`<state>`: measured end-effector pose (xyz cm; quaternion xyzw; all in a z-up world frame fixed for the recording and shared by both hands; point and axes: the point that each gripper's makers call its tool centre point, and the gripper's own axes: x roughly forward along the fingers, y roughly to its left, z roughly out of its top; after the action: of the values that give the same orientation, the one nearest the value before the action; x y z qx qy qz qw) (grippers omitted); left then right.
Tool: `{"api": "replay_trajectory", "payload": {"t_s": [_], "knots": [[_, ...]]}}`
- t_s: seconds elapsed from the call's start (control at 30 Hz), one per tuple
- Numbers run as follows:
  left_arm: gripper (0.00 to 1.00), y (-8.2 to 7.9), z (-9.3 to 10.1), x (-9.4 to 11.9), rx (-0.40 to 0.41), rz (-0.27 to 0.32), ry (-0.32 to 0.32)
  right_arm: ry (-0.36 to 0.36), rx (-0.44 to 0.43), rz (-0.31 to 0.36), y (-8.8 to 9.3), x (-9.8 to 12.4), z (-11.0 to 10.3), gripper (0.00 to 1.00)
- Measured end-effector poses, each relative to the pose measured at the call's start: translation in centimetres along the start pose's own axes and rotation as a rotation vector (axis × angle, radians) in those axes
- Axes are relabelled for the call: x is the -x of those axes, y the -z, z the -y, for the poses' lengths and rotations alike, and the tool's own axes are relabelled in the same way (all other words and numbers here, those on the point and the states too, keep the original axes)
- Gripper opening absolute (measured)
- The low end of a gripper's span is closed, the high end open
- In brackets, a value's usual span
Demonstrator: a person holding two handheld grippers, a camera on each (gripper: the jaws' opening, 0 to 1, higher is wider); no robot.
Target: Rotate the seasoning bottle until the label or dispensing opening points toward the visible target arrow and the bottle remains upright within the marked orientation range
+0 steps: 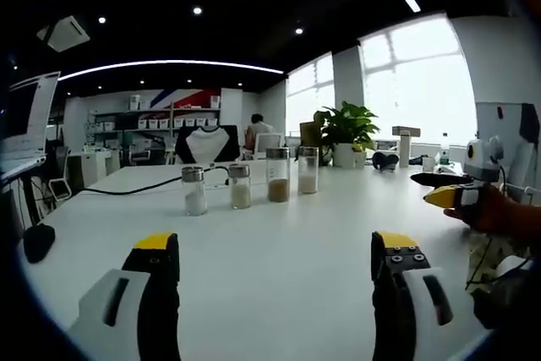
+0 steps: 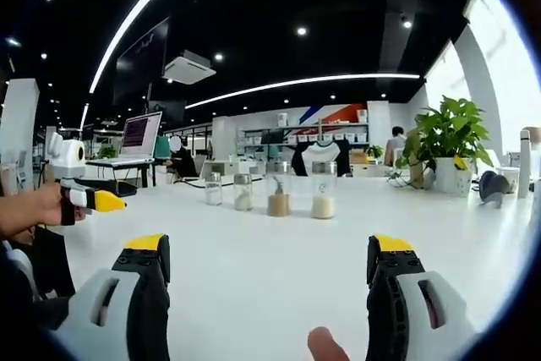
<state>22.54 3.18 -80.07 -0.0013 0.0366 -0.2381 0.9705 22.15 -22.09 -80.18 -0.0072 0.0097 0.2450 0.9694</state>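
Well, bottles (image 1: pixel 254 183): four in a row, far on the desk (image 1: pixel 279 251).
Left tongs (image 1: pixel 277 264): apart, empty.
Right tongs (image 2: pixel 269 268): apart, empty.
Tip: probably grip low, twist gently, keep upright.

Each tool (image 1: pixel 275 272) has black jaws, yellow tips, grey-white side housings with dark slots
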Motion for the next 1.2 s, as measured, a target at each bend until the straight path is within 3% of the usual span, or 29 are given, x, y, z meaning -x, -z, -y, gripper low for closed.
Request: {"api": "replay_trajectory", "payload": {"t_s": [0.7,0.83,1.0,1.2], "knots": [[0.99,-0.2,-0.4,-0.9,0.025,0.015,0.011,0.027,0.007,-0.016,0.0,-0.1,0.3,0.99],[1.0,-0.1,-0.7,-1.3,-0.048,-0.002,-0.006,0.022,0.012,-0.019,0.0,0.0,0.4,0.99],[0.99,-0.6,-0.9,-1.7,0.005,0.032,-0.006,0.009,0.005,-0.014,0.0,0.0,0.1,0.99],[0.99,-0.1,-0.9,-2.0,0.009,0.011,0.003,0.003,0.004,-0.021,0.2,-0.1,0.0,0.99]]}}
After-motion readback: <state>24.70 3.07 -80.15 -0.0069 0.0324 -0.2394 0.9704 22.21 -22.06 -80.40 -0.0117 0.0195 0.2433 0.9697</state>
